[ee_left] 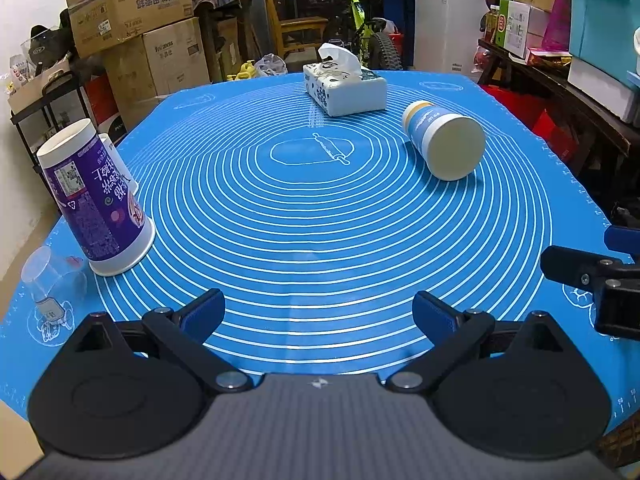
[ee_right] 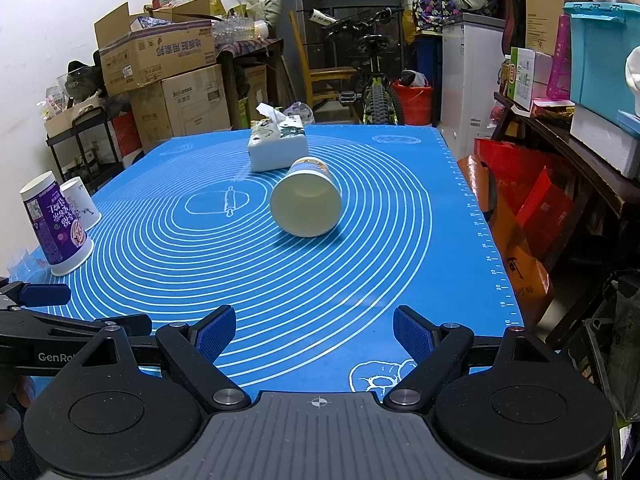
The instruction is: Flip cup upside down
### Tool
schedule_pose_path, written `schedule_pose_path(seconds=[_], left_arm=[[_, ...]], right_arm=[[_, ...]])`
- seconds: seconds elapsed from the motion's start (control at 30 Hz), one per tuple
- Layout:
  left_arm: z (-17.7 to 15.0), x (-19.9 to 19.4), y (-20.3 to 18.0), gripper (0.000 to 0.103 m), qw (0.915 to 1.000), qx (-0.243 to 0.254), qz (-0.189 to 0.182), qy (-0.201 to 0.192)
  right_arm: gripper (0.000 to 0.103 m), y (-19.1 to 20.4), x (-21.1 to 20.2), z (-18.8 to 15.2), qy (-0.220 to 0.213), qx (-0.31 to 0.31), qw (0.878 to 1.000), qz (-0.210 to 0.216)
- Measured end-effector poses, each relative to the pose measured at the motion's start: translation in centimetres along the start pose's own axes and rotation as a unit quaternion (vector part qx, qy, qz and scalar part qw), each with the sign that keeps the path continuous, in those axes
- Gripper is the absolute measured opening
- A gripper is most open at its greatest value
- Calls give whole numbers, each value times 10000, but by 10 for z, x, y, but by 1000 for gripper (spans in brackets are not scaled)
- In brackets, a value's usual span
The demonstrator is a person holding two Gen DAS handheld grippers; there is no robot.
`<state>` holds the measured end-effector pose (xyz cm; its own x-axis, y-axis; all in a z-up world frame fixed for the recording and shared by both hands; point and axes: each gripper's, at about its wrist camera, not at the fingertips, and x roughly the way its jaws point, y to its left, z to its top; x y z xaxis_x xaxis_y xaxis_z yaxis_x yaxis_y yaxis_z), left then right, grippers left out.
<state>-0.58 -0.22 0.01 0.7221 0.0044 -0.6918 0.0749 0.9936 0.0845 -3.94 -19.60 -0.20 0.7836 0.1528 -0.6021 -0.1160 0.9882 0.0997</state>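
Observation:
A cream paper cup with a blue band (ee_left: 444,140) lies on its side on the blue mat (ee_left: 320,240), its flat base turned toward me; it also shows in the right wrist view (ee_right: 306,202). A purple cup (ee_left: 96,196) stands upside down at the mat's left, also in the right wrist view (ee_right: 56,226). A white cup (ee_right: 82,202) stands upside down behind it. My left gripper (ee_left: 318,314) is open and empty near the front edge. My right gripper (ee_right: 314,334) is open and empty, well short of the lying cup.
A tissue box (ee_left: 344,88) sits at the mat's far middle, just behind the lying cup. A clear plastic cup (ee_left: 50,280) is at the front left corner. Cardboard boxes (ee_left: 132,12), a bicycle (ee_right: 376,92) and shelves surround the table.

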Motion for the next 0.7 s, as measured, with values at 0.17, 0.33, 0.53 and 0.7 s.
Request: schedule_pose_path(seconds=[0.17, 0.33, 0.53, 0.7], left_arm=[[0, 0, -1, 99, 10000, 1, 3, -1], [0, 0, -1, 99, 10000, -9, 14, -9], [1, -1, -1, 99, 10000, -20, 30, -26], [1, -1, -1, 99, 10000, -15, 37, -20]], right_arm=[[87, -1, 0, 0, 1, 0, 10000, 1], [87, 0, 0, 0, -2, 3, 10000, 2], [87, 0, 0, 0, 0, 6, 10000, 5], [87, 0, 0, 0, -2, 5, 10000, 10]])
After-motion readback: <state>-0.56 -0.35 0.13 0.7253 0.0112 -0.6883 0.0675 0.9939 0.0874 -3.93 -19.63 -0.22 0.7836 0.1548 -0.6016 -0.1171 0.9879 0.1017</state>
